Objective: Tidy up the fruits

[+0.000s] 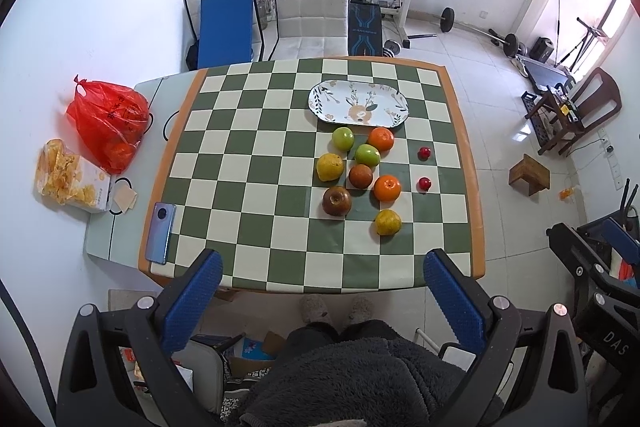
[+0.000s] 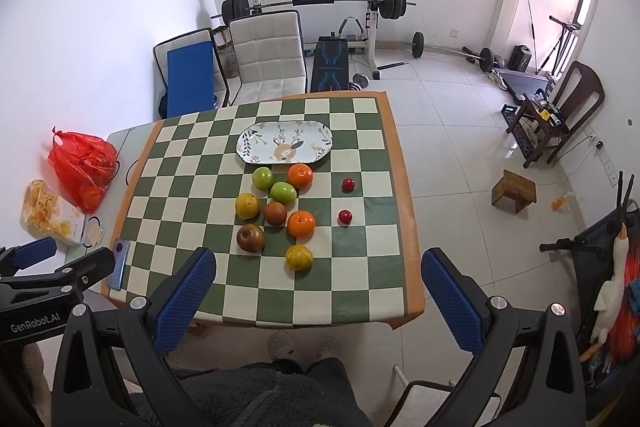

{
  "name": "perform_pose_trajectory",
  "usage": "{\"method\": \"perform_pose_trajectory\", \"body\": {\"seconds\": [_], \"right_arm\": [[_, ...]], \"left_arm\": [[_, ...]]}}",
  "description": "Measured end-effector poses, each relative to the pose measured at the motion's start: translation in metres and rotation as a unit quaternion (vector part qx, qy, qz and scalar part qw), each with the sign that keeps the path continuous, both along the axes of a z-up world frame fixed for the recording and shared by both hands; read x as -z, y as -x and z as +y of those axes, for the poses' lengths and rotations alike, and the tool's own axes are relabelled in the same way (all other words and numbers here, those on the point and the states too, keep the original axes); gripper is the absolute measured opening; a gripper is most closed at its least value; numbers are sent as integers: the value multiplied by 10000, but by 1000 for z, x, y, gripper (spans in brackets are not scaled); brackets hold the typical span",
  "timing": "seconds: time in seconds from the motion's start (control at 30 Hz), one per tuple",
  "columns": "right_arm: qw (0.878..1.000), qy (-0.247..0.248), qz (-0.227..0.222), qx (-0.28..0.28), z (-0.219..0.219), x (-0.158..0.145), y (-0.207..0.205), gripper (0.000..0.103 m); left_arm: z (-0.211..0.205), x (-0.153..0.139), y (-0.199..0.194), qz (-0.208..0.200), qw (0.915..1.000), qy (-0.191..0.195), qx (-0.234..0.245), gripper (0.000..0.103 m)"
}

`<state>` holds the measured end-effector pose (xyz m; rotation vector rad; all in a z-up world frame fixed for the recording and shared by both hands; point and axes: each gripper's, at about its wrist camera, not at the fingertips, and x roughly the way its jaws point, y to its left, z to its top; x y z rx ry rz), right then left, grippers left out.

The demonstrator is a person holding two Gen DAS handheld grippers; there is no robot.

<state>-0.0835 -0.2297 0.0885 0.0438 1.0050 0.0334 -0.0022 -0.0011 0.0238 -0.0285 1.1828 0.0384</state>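
Several fruits lie loose on the checkered tablecloth: two green apples (image 1: pixel 344 139) (image 2: pixel 263 178), two oranges (image 1: pixel 387 187) (image 2: pixel 301 223), two yellow fruits (image 1: pixel 387 222) (image 2: pixel 299 257), two brownish-red apples (image 1: pixel 337 201) (image 2: pixel 250 237) and two small red fruits (image 1: pixel 424 183) (image 2: pixel 345 216). Behind them sits an empty oval floral plate (image 1: pixel 324 99) (image 2: pixel 250 143). My left gripper (image 1: pixel 322 273) and my right gripper (image 2: pixel 318 275) both hover high over the table's near edge, wide open, holding nothing. The left gripper's body (image 2: pixel 56 275) also shows in the right wrist view.
A phone (image 1: pixel 161 233) lies at the table's near left corner. A red plastic bag (image 1: pixel 108 123) and a box of chips (image 1: pixel 68 175) sit on the side surface to the left. A padded chair (image 1: pixel 312 15) stands behind the table. The person's slippered feet (image 1: pixel 336 309) are below.
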Motion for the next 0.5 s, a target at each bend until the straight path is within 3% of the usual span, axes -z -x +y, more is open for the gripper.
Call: {"method": "perform_pose_trajectory", "body": {"seconds": [0.5], "right_arm": [[10000,-16,-17,-10,0,-1,3,103]], "left_arm": [[-2,-4,1,-39,10000,13,-10,103]]}}
